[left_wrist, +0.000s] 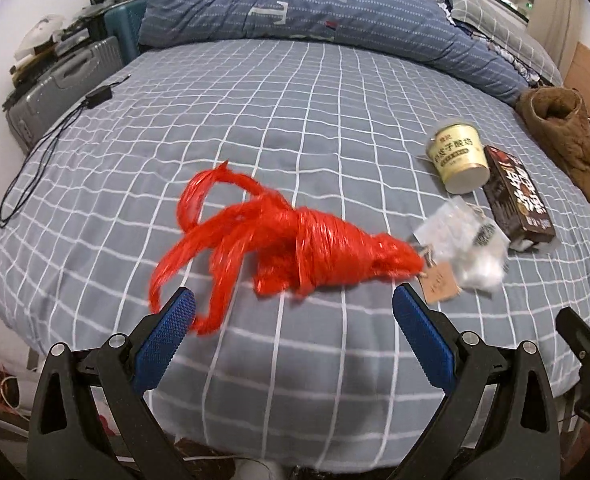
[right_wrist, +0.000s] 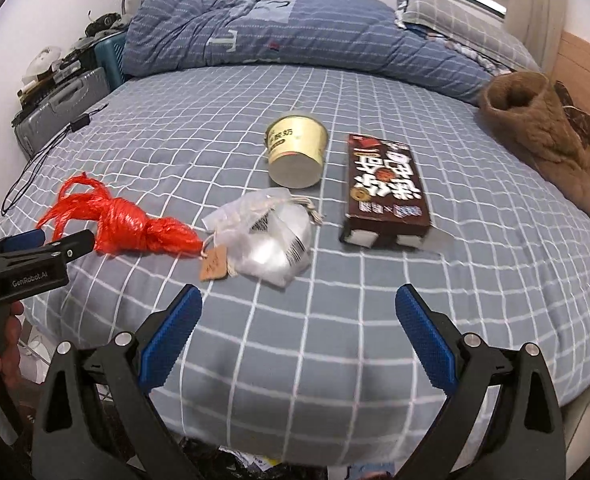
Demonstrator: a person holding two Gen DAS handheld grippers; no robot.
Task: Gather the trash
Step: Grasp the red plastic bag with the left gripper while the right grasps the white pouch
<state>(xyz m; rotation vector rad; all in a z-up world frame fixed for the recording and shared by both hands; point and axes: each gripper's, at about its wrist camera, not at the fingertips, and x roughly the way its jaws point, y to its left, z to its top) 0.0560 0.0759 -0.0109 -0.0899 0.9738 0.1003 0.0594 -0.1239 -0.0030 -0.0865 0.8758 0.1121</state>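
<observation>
A tied red plastic bundle [left_wrist: 295, 248] [right_wrist: 131, 224] lies on the checked bed sheet [left_wrist: 295, 120] [right_wrist: 335, 300]. My left gripper [left_wrist: 293, 300] [right_wrist: 61, 242] is open, its fingers level with the bundle's near side. To the bundle's right lie a clear plastic bag with a brown tag [left_wrist: 463, 248] [right_wrist: 271, 240], a tipped pale yellow cup [left_wrist: 457, 158] [right_wrist: 297, 150] and a dark brown snack box [left_wrist: 519, 196] [right_wrist: 385, 188]. My right gripper [right_wrist: 297, 308] hangs open just short of the clear bag, with nothing between its fingers.
A folded blue quilt [left_wrist: 295, 8] [right_wrist: 295, 32] lies along the far side of the bed. A brown fleece garment [left_wrist: 567, 136] [right_wrist: 543, 128] sits at the right. A black cable [left_wrist: 43, 148] trails on the left; a grey suitcase [left_wrist: 63, 84] stands beside the bed.
</observation>
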